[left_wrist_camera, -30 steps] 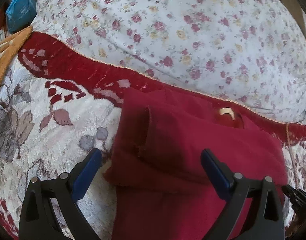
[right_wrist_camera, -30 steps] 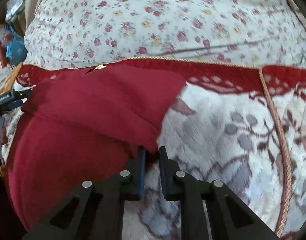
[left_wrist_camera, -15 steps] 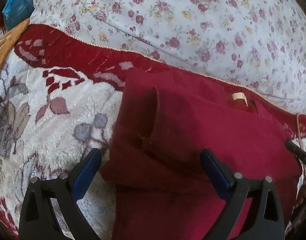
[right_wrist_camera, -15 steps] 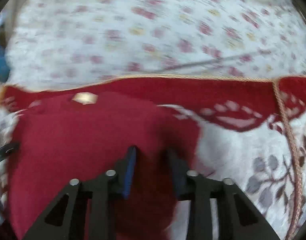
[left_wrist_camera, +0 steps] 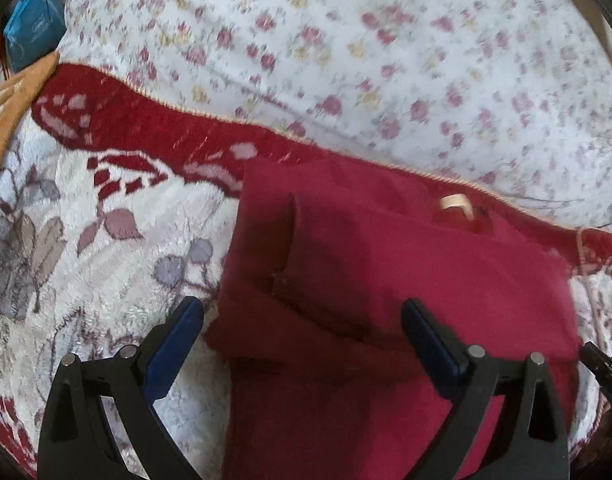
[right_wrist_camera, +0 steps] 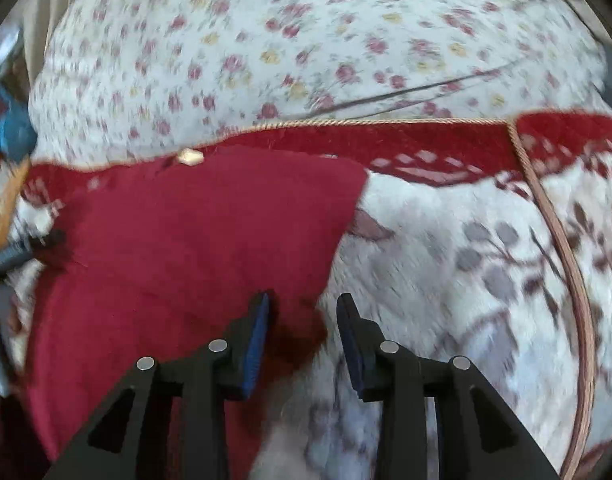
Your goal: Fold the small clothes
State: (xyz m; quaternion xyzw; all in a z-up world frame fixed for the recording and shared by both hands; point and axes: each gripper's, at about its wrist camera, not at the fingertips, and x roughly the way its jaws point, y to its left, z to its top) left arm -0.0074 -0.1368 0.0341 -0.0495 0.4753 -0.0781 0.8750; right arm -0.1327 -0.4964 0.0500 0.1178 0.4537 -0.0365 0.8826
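Red garment (left_wrist_camera: 386, 280) folded on blanket (left_wrist_camera: 105, 280); tan neck label (left_wrist_camera: 456, 203) unreadable.

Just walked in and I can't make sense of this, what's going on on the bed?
A person with a gripper in each hand is folding a dark red garment on a floral blanket. One side is already folded over. The right gripper has just been opening at the garment's edge, its pads clear of the cloth. The left gripper stands wide open over the garment's other side, gripping nothing.

Folded dark red cloth garment (left_wrist_camera: 386, 280) lying on fluffy white flowered blanket (left_wrist_camera: 105, 272), near its red edge; left gripper (left_wrist_camera: 301, 320) wide open above.
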